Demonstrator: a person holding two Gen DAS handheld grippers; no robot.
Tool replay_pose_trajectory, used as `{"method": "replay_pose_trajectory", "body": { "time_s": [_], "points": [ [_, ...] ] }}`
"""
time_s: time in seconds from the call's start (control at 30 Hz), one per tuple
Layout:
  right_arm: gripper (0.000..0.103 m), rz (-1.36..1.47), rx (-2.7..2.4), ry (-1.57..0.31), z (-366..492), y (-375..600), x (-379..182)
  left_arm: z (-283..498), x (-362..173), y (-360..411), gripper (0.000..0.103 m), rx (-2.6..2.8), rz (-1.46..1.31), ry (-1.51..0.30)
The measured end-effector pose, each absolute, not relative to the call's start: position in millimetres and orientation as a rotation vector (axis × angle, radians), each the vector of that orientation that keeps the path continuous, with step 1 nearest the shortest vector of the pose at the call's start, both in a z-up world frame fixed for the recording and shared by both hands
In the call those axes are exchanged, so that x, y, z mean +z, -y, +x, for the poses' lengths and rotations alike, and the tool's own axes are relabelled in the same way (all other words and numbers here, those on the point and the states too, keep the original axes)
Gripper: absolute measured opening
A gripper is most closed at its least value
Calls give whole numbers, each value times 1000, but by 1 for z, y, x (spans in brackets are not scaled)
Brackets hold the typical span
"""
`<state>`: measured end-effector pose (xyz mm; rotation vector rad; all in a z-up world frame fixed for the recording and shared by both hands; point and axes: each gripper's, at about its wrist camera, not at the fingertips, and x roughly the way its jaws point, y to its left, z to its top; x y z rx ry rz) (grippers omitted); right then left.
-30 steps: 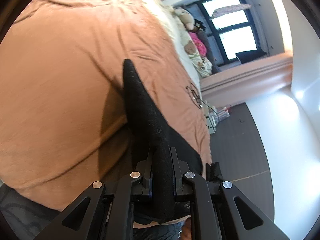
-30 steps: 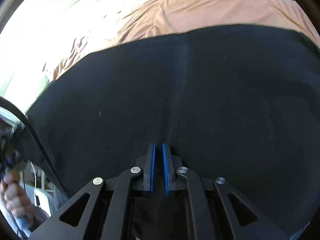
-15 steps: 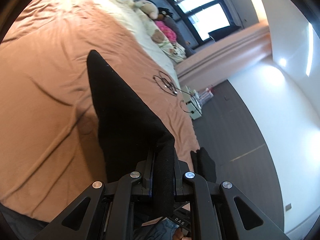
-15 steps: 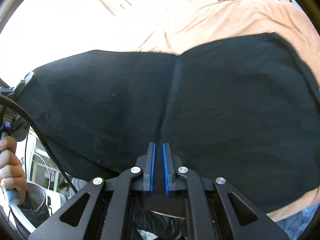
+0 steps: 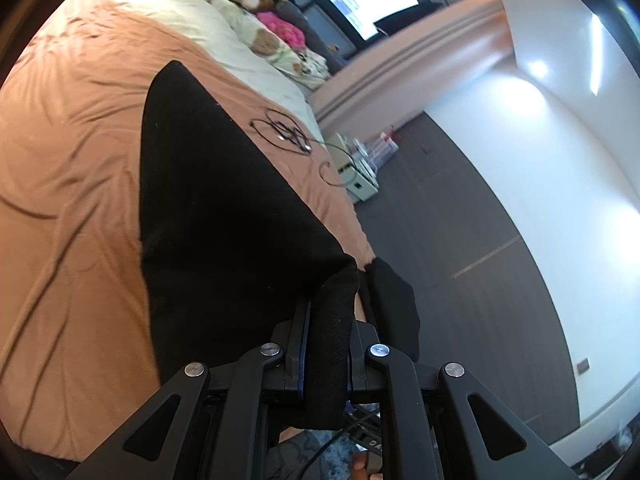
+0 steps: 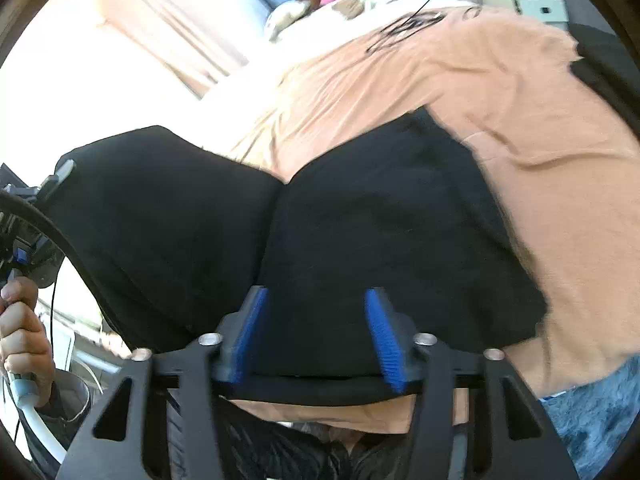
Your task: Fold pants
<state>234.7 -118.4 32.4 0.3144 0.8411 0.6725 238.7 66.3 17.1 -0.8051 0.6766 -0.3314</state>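
A: The left gripper [image 5: 326,344] has its fingers clamped on a thick bunch of the black pants [image 5: 224,216], which stretch from there across the brown bedspread [image 5: 72,184] toward the cable [image 5: 286,132].

B: The right gripper [image 6: 316,332]?

A: Its fingers have just been opening; they stand about half apart with the pants [image 6: 360,220] lying between them, ungripped.

B: The risk?

A: With one corner freed and the other lifted, the fold may slide or skew. Drag left and the cloth bunches, or slips off the bed edge.
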Motion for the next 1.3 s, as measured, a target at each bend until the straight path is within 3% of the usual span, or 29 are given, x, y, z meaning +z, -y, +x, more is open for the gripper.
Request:
{"method": "replay_pose_trajectory", "body": {
  "time_s": [0.87,1.03,1.13,1.3],
  "points": [
    [53,528,455,-787,183,273,25,351,-56,72,14,-507,-718,-965],
    [53,545,454,-780,177,281,30,356,-68,98,35,-567,-697,-1034],
    [53,564,460,-782,179,280,28,356,-69,96,59,-575,-696,-1042],
    [53,584,489,-781,182,276,24,347,-75,72,62,-507,-699,-1029]
  ]
}}
